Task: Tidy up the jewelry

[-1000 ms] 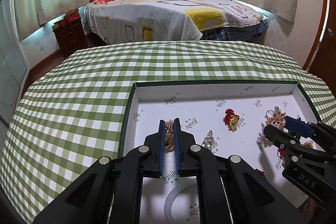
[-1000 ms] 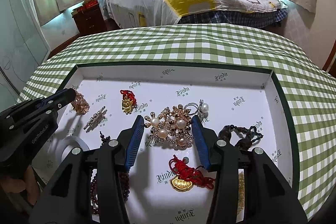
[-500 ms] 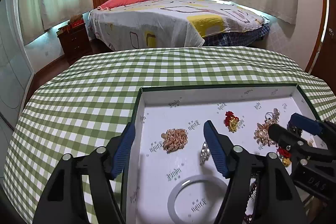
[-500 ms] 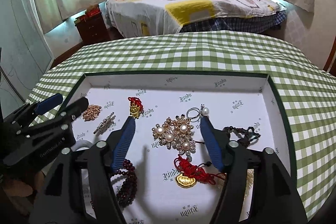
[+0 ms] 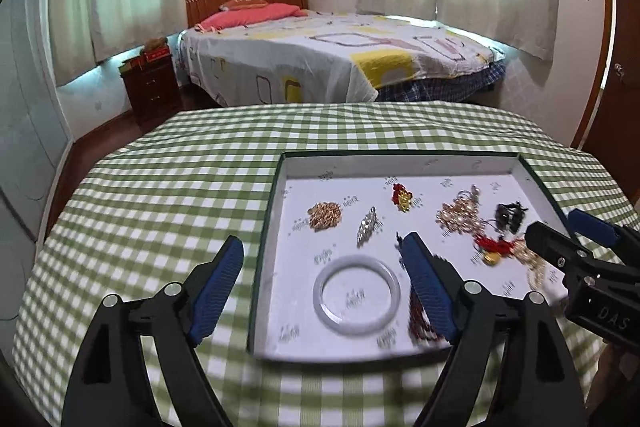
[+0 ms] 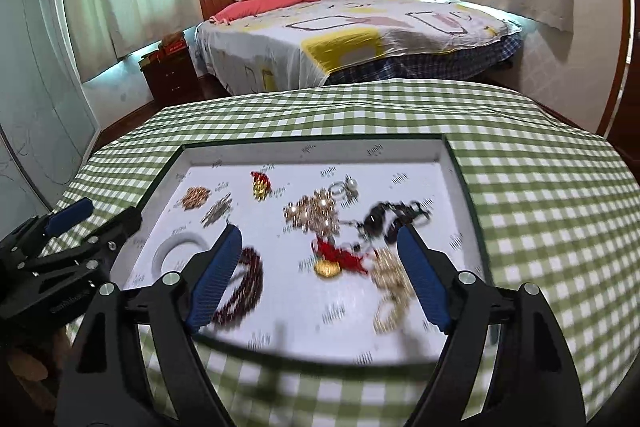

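A white tray (image 5: 400,163) with a green rim holds the jewelry: a gold chain cluster (image 5: 325,215), a silver brooch (image 5: 367,227), a pearl brooch (image 6: 316,211), a white bangle (image 5: 321,297), dark red beads (image 6: 244,287), a red-knotted gold pendant (image 6: 336,259) and a black piece (image 6: 384,219). My left gripper (image 5: 320,247) hovers over the tray's near left corner. Its jaws are opening with nothing between them. Over the near right part, my right gripper (image 6: 319,239) is also opening and holds nothing. Each gripper shows in the other's view, the right gripper (image 5: 554,225) and the left gripper (image 6: 110,211).
The tray rests on a round table under a green checked cloth (image 5: 180,195). Beyond the table's far edge stand a bed (image 5: 328,59) and a dark nightstand (image 5: 150,87). A wooden door frame (image 5: 596,75) runs up the right side.
Both grippers drew back and upward from the tray and opened wide. The left one let go of the gold chain cluster, which now lies in the tray. The right one widened away from the pearl brooch.
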